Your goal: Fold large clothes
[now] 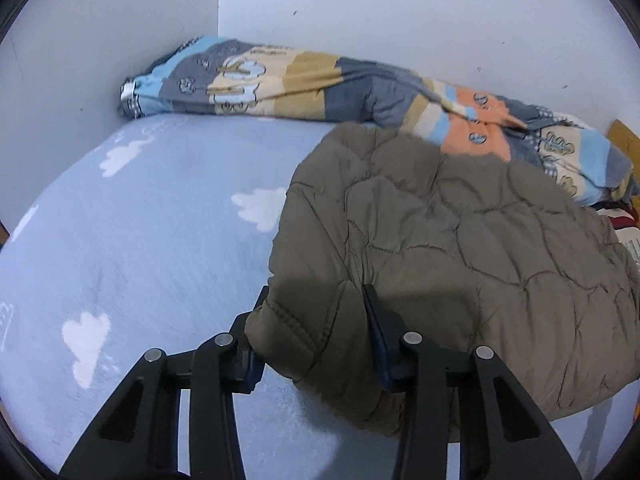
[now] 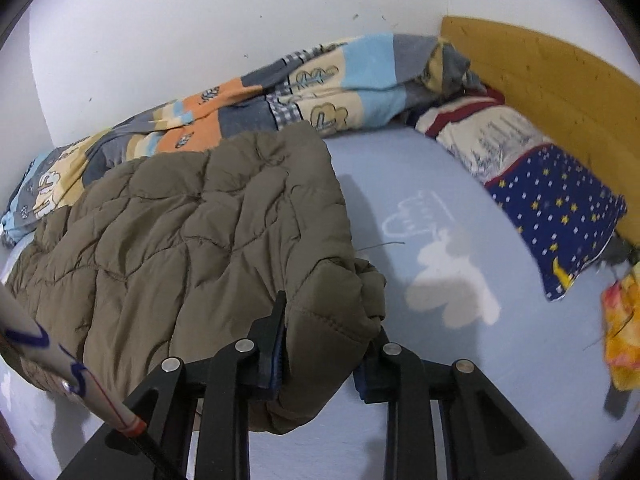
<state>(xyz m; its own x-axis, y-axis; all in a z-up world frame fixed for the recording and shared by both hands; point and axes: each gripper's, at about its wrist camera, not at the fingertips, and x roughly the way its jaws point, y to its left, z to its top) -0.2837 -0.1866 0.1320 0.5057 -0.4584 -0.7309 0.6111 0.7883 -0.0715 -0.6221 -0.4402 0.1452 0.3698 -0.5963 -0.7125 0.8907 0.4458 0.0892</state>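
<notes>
Now, left gripper (image 1: 316, 320): jaws clamped on jacket (image 1: 460, 240) edge, lower centre.
Right gripper (image 2: 326, 328): jaws clamped on jacket (image 2: 192, 232) corner.
Bed (image 1: 140, 240): beneath.

Left wrist view: close above the bed (image 1: 120, 260), angled down toward the wall corner. Right wrist view: close, angled down toward the headboard (image 2: 540, 72). Both share the jacket (image 1: 460, 240) (image 2: 180, 232), quilt (image 1: 300, 80) (image 2: 320, 80) and wall.
</notes>
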